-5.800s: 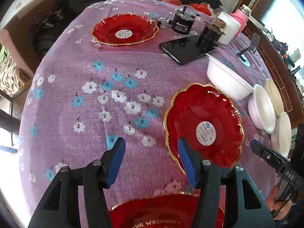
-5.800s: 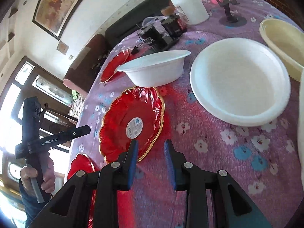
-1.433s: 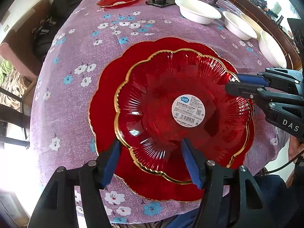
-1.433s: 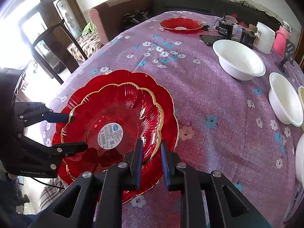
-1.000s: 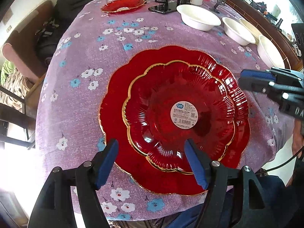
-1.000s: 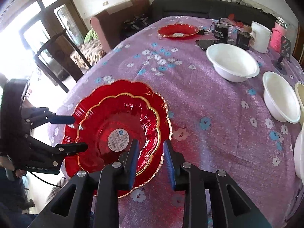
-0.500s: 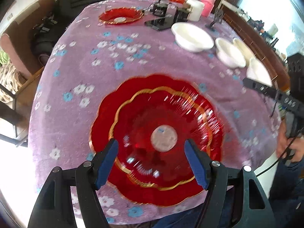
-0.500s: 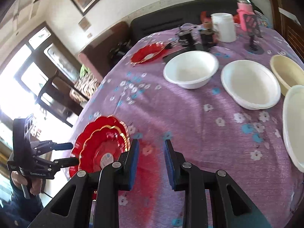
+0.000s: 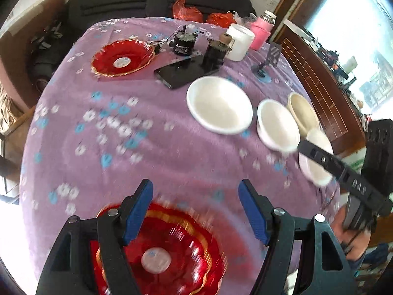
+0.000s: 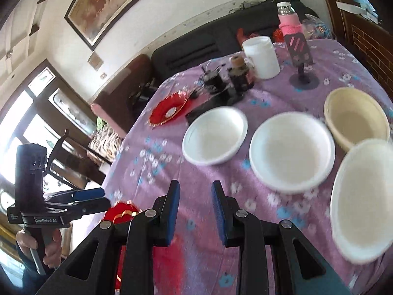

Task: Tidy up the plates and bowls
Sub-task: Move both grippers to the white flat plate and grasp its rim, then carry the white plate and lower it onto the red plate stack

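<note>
Left wrist view: the left gripper (image 9: 195,207), jaws wide apart and empty, hangs above stacked red plates (image 9: 157,253) at lower centre; a lone red plate (image 9: 122,57) waits upper left, best approached low at its rim.

Right wrist view: the right gripper (image 10: 194,207), jaws parted and empty, faces four empty bowls (image 10: 292,152) at right.

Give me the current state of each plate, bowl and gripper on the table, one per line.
left gripper: open, empty, above the near table edge.
right gripper: open, empty.
stacked red plates: smaller one nested on larger, near edge.
far red plate: alone, flat, unstacked.
large white bowl: upright, empty.
second white bowl: upright, empty.
cream bowl: upright, empty.
nearest white bowl: upright, empty, separate.
</note>
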`<state>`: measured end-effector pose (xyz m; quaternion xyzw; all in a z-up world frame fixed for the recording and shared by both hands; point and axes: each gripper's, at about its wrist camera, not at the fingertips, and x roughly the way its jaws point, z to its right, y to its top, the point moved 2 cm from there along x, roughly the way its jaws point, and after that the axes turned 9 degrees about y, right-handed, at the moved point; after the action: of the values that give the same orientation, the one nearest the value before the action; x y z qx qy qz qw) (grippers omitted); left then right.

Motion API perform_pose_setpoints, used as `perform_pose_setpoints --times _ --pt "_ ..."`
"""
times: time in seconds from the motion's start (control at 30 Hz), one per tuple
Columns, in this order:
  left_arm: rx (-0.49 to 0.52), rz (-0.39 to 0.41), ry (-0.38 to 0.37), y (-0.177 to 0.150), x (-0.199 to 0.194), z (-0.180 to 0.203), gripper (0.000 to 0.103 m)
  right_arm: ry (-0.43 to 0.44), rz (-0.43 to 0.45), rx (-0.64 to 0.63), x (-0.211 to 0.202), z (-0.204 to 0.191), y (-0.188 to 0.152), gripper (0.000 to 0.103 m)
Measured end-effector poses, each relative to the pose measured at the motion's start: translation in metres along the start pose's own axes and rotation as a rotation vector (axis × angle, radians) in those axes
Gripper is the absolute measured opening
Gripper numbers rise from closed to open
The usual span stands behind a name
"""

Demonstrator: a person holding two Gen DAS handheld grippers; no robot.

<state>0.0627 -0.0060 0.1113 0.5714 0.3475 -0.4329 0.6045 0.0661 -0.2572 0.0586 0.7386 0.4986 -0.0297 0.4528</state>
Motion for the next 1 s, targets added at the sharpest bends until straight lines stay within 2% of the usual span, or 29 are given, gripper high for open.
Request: perform_pose_setpoints --times 0.17,0.23,0.37,0.47,0.63,0.77,0.87,0.9,0.93,1.0 --pt "-0.049 -0.034 0.022 0.037 0.037 0.013 0.071 -0.038 0.005 0.026 0.022 0.020 0.031 0.029" --pt "-0.058 -0.038 0.035 0.047 0.050 0.016 0.063 -0.046 -0.005 0.053 0.035 0.032 0.042 0.029" --pt "-0.095 -0.063 0.038 0.072 0.080 0.014 0.054 -0.058 -0.019 0.092 0.058 0.054 0.061 0.029" --pt "-0.104 -0.075 0.031 0.085 0.096 0.014 0.053 -0.063 -0.040 0.107 0.074 0.063 0.071 0.029" --pt "-0.122 -0.099 0.031 0.096 0.119 0.005 0.045 -0.108 -0.079 0.117 0.099 0.078 0.080 0.029" --pt "-0.130 -0.117 0.000 0.101 0.135 -0.001 0.041 -0.150 -0.109 0.097 0.114 0.084 0.083 0.028" --pt "-0.116 -0.133 -0.033 0.103 0.144 0.002 0.025 -0.156 -0.127 0.086 0.125 0.087 0.084 0.027" --pt "-0.114 -0.141 -0.035 0.103 0.148 0.004 0.014 -0.161 -0.136 0.080 0.129 0.087 0.084 0.024" --pt "-0.112 -0.147 -0.040 0.102 0.150 0.004 0.011 -0.163 -0.140 0.077 0.131 0.086 0.083 0.022" --pt "-0.108 -0.145 -0.035 0.101 0.150 0.004 0.011 -0.164 -0.128 0.070 0.130 0.082 0.080 0.019"
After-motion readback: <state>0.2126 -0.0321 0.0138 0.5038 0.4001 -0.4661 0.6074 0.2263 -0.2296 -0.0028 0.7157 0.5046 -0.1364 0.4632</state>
